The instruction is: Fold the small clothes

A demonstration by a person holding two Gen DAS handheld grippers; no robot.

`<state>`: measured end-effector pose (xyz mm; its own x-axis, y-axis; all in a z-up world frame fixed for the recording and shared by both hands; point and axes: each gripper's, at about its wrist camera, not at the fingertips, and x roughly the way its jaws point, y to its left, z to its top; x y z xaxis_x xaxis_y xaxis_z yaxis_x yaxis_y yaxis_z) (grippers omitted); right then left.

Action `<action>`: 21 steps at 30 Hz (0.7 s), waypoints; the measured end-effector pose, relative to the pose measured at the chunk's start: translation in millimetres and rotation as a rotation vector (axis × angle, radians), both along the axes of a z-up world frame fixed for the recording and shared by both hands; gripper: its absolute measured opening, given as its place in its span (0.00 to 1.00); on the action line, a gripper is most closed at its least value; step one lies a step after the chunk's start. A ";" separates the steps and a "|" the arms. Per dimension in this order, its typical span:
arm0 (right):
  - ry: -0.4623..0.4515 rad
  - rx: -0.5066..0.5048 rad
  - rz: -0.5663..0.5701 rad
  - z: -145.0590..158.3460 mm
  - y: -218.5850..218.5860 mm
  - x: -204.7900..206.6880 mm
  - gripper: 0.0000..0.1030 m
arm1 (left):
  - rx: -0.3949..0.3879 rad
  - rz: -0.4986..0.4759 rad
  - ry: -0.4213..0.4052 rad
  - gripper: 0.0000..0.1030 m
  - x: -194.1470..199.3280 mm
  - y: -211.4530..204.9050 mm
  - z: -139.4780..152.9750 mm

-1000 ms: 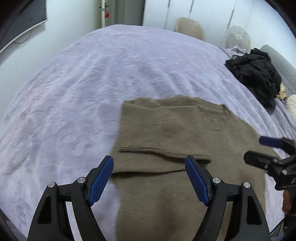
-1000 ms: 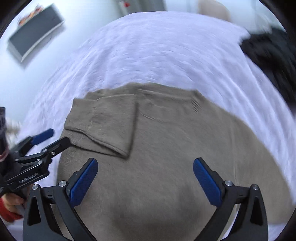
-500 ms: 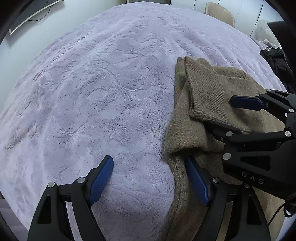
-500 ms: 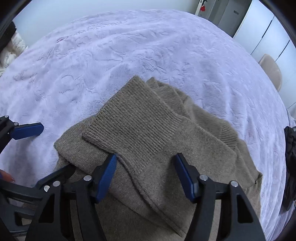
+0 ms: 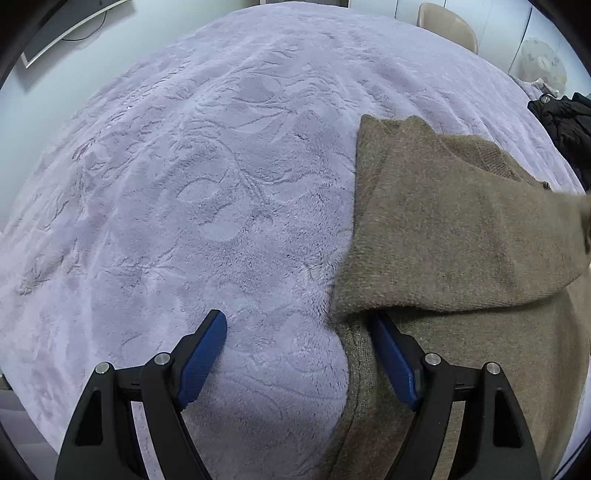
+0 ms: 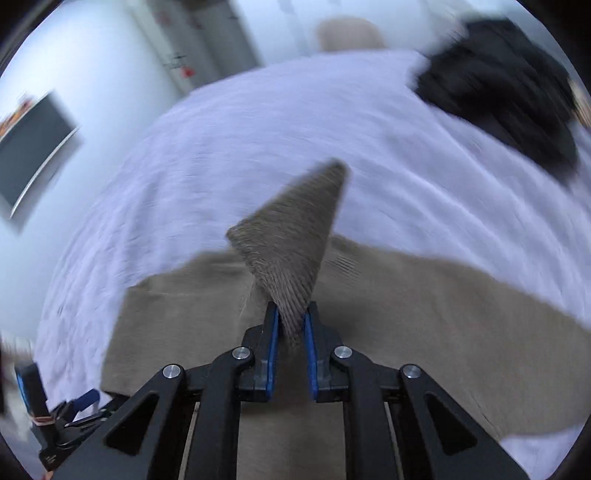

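Note:
An olive-brown knit sweater (image 5: 461, 236) lies on a lilac bedspread (image 5: 184, 184). Its left sleeve is stretched to the right across the body. My left gripper (image 5: 299, 332) is open, low over the sweater's left edge, its right finger under the sleeve fold. My right gripper (image 6: 290, 325) is shut on the ribbed sleeve cuff (image 6: 295, 236) and holds it up above the sweater body (image 6: 424, 332). The left gripper also shows in the right wrist view (image 6: 55, 406), at the lower left. The right wrist view is blurred.
A black garment (image 6: 498, 99) lies at the far right of the bed, also in the left wrist view (image 5: 565, 125). A beige chair (image 5: 447, 22) stands beyond the bed. A dark screen (image 6: 33, 147) hangs on the left wall.
My right gripper has shut on the sleeve cuff, lifted it and pulled it to the right across the sweater. It has left the left wrist view. The left gripper stays open at the left edge.

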<state>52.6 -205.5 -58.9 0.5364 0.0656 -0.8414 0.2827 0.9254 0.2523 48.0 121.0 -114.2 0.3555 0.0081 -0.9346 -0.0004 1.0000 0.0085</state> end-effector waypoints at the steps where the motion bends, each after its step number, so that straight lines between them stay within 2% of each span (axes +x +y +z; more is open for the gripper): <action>1: 0.034 0.035 -0.054 -11.3 -18.5 -9.6 0.14 | 0.004 -0.001 0.002 0.78 0.2 -0.7 -0.6; 3: 0.098 0.140 -0.145 -37.9 -53.4 -27.9 0.16 | 0.008 0.000 0.005 0.78 -0.1 0.7 -1.3; 5: 0.123 0.266 -0.177 -55.8 -71.1 -41.9 0.18 | 0.014 0.000 0.006 0.78 -0.7 -1.6 -0.4; 7: 0.117 0.343 -0.174 -65.2 -75.8 -50.2 0.44 | 0.023 -0.001 0.007 0.78 0.5 -4.0 0.2; 8: 0.091 0.398 -0.169 -68.2 -75.6 -50.6 0.64 | 0.027 -0.001 0.006 0.78 0.9 -5.6 0.6; 9: 0.068 0.439 -0.170 -69.9 -74.9 -48.3 0.70 | 0.031 0.001 0.006 0.78 1.8 -7.0 1.0; 12: 0.058 0.531 -0.201 -80.6 -75.2 -31.3 0.70 | 0.042 0.007 0.005 0.78 4.5 -11.1 2.8; 13: 0.063 0.556 -0.219 -85.6 -74.8 -23.7 0.69 | 0.046 0.009 0.005 0.78 5.6 -11.8 3.2; 14: 0.067 0.576 -0.231 -89.2 -75.9 -18.4 0.53 | 0.049 0.011 0.005 0.78 6.7 -12.4 3.8; 15: 0.084 0.589 -0.234 -92.1 -75.8 -11.4 0.09 | 0.054 0.012 0.005 0.78 7.7 -13.0 4.3; 17: 0.105 0.554 -0.217 -82.2 -70.6 -0.1 0.08 | 0.060 0.014 0.004 0.78 9.0 -13.0 4.9; 19: 0.046 0.481 -0.142 -55.8 -64.4 -1.2 0.08 | 0.070 0.019 -0.005 0.78 8.3 -12.2 5.0; 21: 0.029 0.396 -0.104 -37.7 -64.4 -9.4 0.08 | 0.065 0.017 -0.002 0.78 8.5 -10.7 3.2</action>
<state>43.3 -270.0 -96.7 0.5339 0.3341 -0.7767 0.3816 0.7245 0.5740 56.5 110.3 -111.0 0.3569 0.0749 -0.9311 -0.0175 0.9971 0.0735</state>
